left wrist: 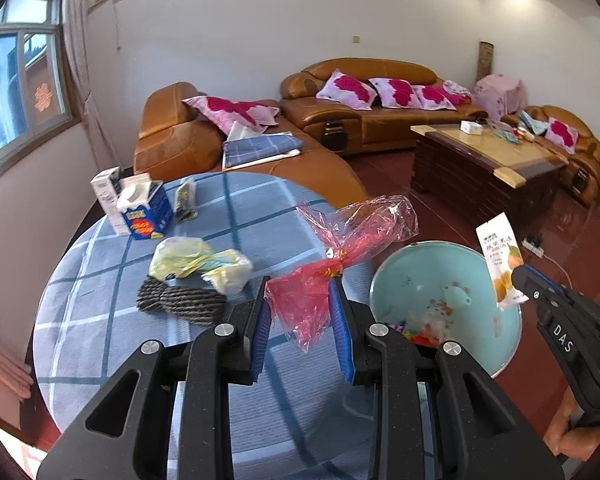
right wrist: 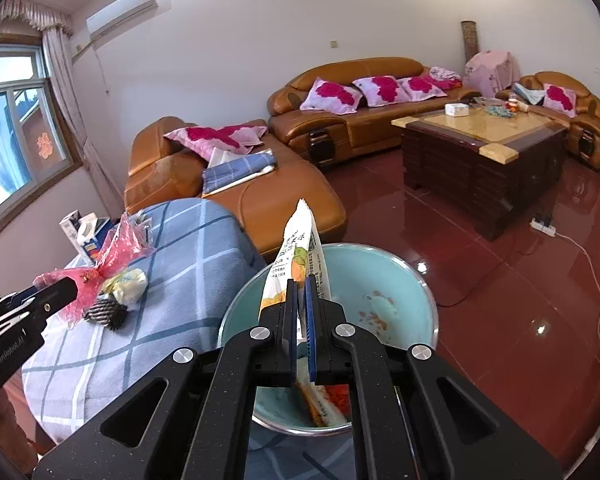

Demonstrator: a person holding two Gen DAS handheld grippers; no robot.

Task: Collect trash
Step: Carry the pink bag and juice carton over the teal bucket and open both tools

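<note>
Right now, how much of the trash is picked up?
Some scraps already lie in the blue bin. The left gripper holds a red plastic bag; the right gripper holds a snack wrapper. A yellow bag waits on the table.

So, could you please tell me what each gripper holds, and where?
Left gripper: red plastic bag, pinched at its lower bunched end. Right gripper: white snack packet, clamped mid-body.

2 grippers (left wrist: 302, 312) (right wrist: 300, 322), 1 red plastic bag (left wrist: 340, 256), 1 snack wrapper (right wrist: 296, 264), 1 teal bin (left wrist: 416, 276), 1 tissue box (left wrist: 146, 216), 1 yellow wad (left wrist: 196, 264).
</note>
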